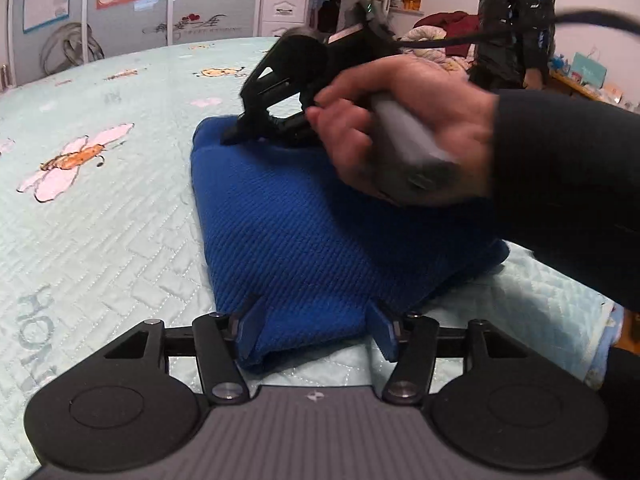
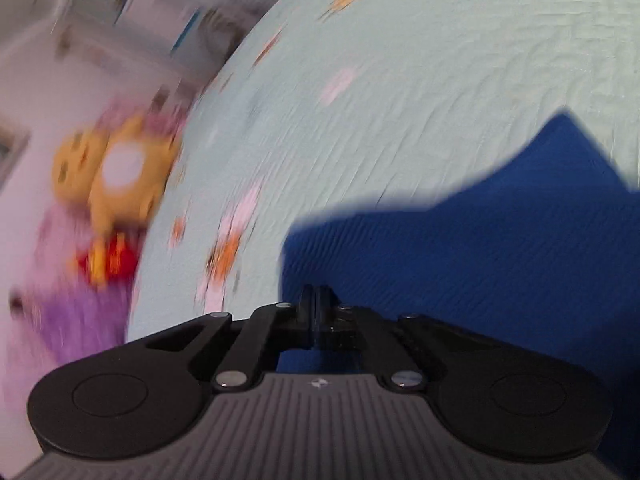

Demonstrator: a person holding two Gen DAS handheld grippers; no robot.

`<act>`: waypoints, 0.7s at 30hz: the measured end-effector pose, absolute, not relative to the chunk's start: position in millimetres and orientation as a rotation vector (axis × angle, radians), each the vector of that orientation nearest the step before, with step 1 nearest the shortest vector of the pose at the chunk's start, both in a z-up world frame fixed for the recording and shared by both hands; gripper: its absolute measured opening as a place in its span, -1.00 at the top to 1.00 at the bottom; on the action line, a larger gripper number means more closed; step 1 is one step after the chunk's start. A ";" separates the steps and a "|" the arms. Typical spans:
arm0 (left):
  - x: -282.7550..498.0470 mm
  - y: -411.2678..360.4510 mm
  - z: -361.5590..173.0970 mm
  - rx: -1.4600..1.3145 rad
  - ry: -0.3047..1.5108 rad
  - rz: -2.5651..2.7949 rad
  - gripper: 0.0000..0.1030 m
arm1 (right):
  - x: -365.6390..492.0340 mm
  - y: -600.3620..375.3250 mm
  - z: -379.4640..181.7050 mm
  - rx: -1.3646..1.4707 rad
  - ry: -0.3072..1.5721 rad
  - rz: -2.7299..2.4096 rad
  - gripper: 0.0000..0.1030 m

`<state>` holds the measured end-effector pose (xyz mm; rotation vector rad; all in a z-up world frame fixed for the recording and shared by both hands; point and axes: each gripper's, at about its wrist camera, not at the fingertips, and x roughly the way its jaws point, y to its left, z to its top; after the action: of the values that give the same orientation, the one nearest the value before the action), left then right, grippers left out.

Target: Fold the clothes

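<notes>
Here the blue sweater (image 1: 296,236) is lying on the bed (image 1: 120,216), already gathered into a thick, compact rectangle with rounded, doubled edges, and both claws are working at its opposite ends. The left claw (image 1: 316,330) is sitting at the near edge with its fingers (image 1: 252,328) spread apart, straddling the rolled hem, probably so that it can either pin that end down or close on it. The right claw (image 1: 234,134), held in a hand (image 1: 404,136) with a dark sleeve (image 1: 568,192), is pressing down at the far end of the bundle; in its own view the right claw is showing its fingers drawn together, with blue cloth directly at and beneath the tips, though whether any fabric is pinched between them is not settled. That view is heavily blurred, which is suggesting quick motion. Holding both ends this way is likely keeping the knit from springing open. The scene is fitting either a last fold being made or a finished bundle being pressed flat. A person (image 1: 516,20) in a dark jacket is standing beyond the bed.
</notes>
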<state>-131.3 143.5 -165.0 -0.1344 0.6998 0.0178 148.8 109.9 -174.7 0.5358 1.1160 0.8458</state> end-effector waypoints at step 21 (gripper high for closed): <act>-126.3 160.9 -143.1 -0.256 0.722 0.076 -0.19 | 81.6 -23.9 -130.5 0.492 0.867 0.817 0.29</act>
<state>-126.3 160.9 -143.1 -0.2558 0.7220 0.0757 81.6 -23.9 -130.5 0.4923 0.8667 0.8172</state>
